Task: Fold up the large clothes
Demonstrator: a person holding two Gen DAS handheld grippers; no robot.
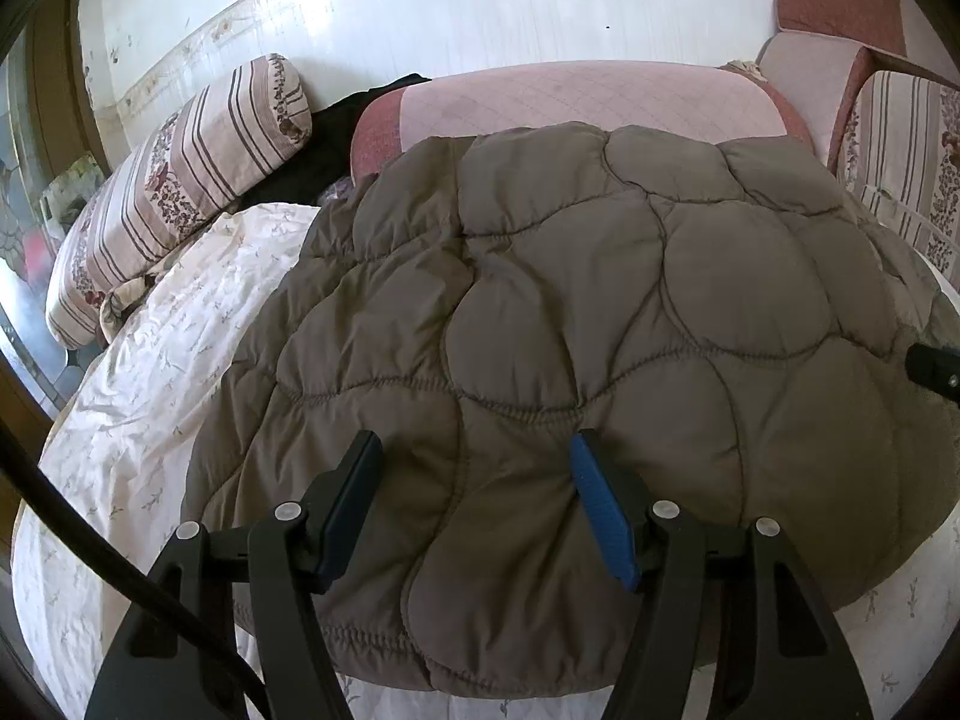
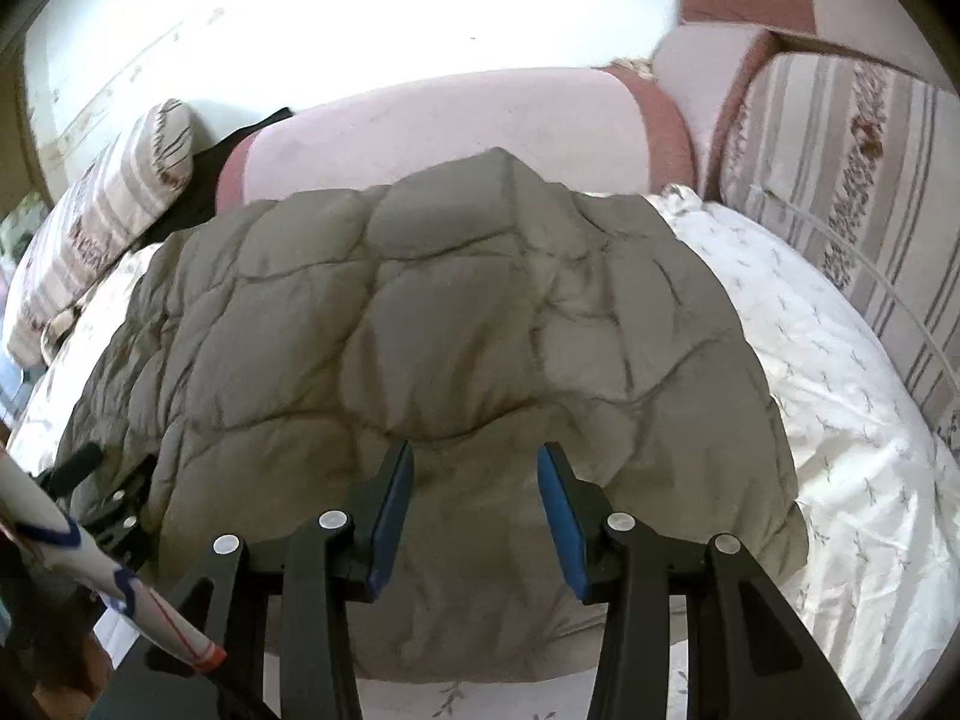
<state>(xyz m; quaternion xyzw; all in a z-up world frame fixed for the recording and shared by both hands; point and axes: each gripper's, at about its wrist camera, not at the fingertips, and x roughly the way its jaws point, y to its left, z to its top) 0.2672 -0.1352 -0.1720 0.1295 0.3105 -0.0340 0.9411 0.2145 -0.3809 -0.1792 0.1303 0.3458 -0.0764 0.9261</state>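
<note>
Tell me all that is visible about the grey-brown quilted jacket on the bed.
The quilted jacket is grey-brown, puffy, stitched into rounded padded cells, of smooth matte fabric. It lies spread, bulging, on the white flowered sheet, its far edge against the pink cushion. No sleeves, collar or zip can be made out. The left gripper and the right gripper both hang open over its near edge; whether the fingertips touch the fabric cannot be told.

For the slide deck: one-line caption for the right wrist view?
Right gripper open above the folded olive quilted jacket on a white floral bedsheet, pink cushions behind.
</note>
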